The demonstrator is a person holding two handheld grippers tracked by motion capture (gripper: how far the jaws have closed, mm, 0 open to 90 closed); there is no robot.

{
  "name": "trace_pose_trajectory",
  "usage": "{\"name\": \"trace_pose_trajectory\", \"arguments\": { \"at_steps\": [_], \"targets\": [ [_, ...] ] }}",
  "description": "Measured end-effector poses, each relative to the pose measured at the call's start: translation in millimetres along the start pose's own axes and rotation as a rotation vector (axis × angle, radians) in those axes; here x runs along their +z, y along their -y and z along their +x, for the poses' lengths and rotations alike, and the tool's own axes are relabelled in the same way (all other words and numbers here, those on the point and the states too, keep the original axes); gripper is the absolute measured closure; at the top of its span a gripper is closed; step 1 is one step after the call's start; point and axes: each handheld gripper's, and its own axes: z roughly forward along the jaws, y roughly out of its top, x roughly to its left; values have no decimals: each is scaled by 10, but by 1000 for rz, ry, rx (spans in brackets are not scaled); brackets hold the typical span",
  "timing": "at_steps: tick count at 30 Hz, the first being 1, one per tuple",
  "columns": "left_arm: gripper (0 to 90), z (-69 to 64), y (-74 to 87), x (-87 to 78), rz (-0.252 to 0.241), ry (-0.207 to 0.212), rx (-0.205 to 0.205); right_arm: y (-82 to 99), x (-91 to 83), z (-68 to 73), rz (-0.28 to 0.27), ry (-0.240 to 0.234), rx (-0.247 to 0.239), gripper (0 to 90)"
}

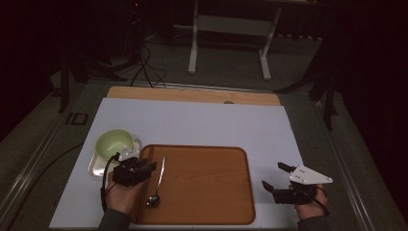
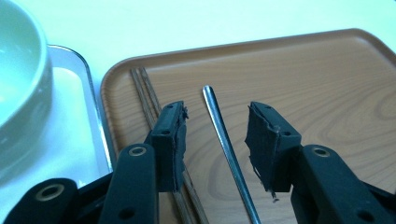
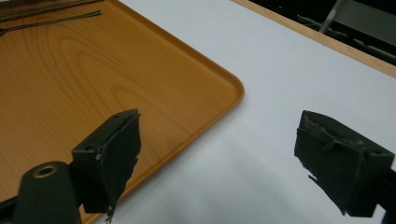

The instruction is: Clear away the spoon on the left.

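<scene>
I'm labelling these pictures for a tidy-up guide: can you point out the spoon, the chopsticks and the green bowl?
spoon (image 2: 224, 140): left gripper view, middle of its metal handle.
chopsticks (image 2: 145, 95): left gripper view, upper stretch beside the tray's edge.
green bowl (image 1: 114, 143): high view, inside of the bowl.

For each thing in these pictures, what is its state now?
Left tool: open, spoon handle between the jaws, pads not touching it.
Right tool: open, nothing between the jaws, above the tray corner.
Spoon: lying flat on the wooden tray.
Chopsticks: lying side by side along the tray's edge.
Green bowl: upright, empty, on the metal tray.
</scene>
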Motion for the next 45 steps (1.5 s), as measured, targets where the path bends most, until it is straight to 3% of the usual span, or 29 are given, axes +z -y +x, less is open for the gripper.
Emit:
{"name": "trace_pose_trajectory", "arguments": {
  "at_steps": [23, 26, 38, 45],
  "targets": [
    [540, 174, -112, -247, -121, -19, -50, 5, 8, -2, 3, -3, -4, 144],
    [538, 227, -130, -299, -139, -29, -47, 4, 6, -3, 2, -1, 0, 144],
    [499, 562, -185, -570, -231, -73, -117, -9, 22, 8, 4, -3, -5, 144],
    [456, 716, -202, -625, -248, -106, -128, -8, 20, 6, 4, -2, -3, 144]
  ]
}}
